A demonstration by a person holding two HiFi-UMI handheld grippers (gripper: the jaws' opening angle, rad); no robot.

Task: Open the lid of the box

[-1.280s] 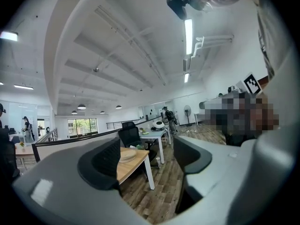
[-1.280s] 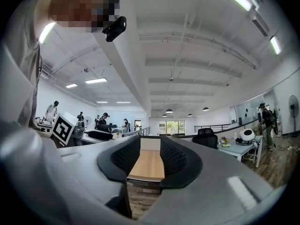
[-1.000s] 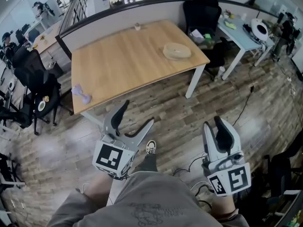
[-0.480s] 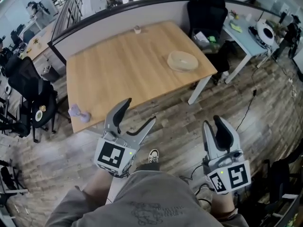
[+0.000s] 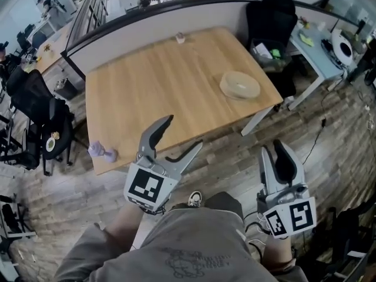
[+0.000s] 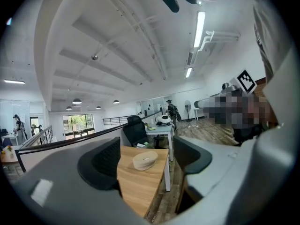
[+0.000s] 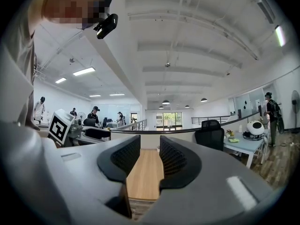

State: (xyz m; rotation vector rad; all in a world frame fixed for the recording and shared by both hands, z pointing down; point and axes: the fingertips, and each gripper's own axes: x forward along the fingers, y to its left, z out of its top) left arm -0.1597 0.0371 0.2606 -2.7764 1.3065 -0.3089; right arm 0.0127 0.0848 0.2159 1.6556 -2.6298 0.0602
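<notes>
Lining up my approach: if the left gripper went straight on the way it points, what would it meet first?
Probably the round beige box far across the light wooden table, framed between the open jaws of the left gripper. Depth is unclear, though.

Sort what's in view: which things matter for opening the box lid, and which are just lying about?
For the job: round beige box on the wooden table; left gripper and right gripper, both open and empty.
Lying about: purple dumbbell at the table's near corner; small object by the divider; black chair beyond the table.
</notes>
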